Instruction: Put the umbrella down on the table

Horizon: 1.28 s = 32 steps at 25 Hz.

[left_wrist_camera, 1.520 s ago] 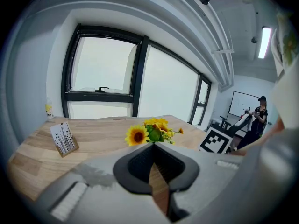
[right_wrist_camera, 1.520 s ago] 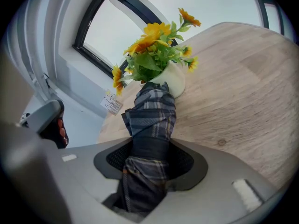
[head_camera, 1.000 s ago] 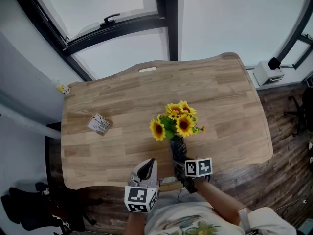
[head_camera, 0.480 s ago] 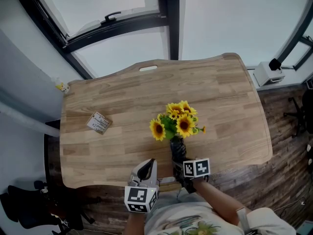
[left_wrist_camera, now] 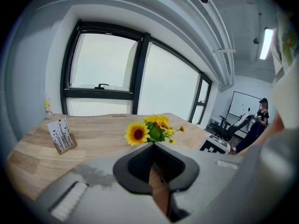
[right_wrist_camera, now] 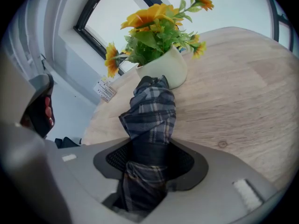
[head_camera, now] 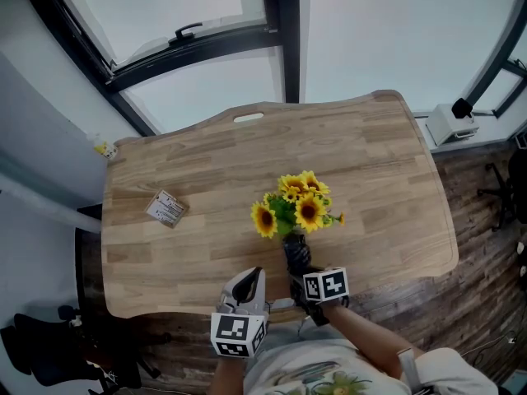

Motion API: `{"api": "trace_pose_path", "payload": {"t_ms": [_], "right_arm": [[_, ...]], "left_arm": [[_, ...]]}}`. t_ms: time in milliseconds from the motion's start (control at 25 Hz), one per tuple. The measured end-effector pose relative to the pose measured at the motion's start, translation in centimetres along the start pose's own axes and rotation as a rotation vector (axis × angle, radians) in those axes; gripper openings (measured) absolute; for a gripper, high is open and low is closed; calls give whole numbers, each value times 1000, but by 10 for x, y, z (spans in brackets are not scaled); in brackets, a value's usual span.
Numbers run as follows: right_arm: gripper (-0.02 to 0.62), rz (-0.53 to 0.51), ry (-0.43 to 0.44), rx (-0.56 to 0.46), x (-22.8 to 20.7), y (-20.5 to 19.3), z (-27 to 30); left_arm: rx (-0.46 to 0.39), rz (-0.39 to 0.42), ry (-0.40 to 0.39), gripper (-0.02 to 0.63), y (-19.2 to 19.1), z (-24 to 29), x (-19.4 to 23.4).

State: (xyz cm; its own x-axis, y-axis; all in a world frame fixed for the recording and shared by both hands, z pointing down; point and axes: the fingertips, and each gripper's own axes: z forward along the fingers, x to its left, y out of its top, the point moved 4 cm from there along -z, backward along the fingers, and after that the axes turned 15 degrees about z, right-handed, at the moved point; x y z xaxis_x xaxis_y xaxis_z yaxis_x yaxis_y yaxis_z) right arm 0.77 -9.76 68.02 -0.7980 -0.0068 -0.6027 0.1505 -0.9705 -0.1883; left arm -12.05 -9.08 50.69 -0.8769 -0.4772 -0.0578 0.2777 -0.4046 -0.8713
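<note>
Right tool [right_wrist_camera: 150, 164] is clamped on the folded plaid umbrella [right_wrist_camera: 152, 111], its tip angled down over the table [right_wrist_camera: 243, 92], close to the sunflower vase [right_wrist_camera: 176, 70]. The smart play is to lay it flat, clear of the vase, then let go. Left tool [left_wrist_camera: 156, 171] is closed and empty.

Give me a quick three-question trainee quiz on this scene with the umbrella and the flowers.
1. Which gripper holds the folded plaid umbrella? A: left. B: right. C: neither.
2. True or false: the umbrella lies on the table, free of both grippers.
3. Fill in: the white pot just beyond the umbrella's tip holds ___.

Key
1. B: the right gripper is clamped on it; the left gripper holds nothing.
2. False.
3. Sunflowers.
</note>
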Motion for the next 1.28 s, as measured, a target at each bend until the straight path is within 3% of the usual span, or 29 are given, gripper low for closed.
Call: {"api": "trace_pose_path", "payload": {"t_ms": [240,440,560,960,1280], "right_arm": [[238,-23,-10,-5,4,0,1],[321,-41,-21,-23,8,3,1],[330,-61,-27,-57,10,11,-5],[334,-315,-9,-292,58,40,-49],[293,-440,100,-515,98,51,-108]], "left_arm": [[-4,4,1,5,2,-3,-2],[-12,6,1,5,4,-6,-4],[-21,8,0,5,8,-7,-4],[-51,7,3,5,17,-12,-5],[-92,12,16,5,27,-22,-9]]}}
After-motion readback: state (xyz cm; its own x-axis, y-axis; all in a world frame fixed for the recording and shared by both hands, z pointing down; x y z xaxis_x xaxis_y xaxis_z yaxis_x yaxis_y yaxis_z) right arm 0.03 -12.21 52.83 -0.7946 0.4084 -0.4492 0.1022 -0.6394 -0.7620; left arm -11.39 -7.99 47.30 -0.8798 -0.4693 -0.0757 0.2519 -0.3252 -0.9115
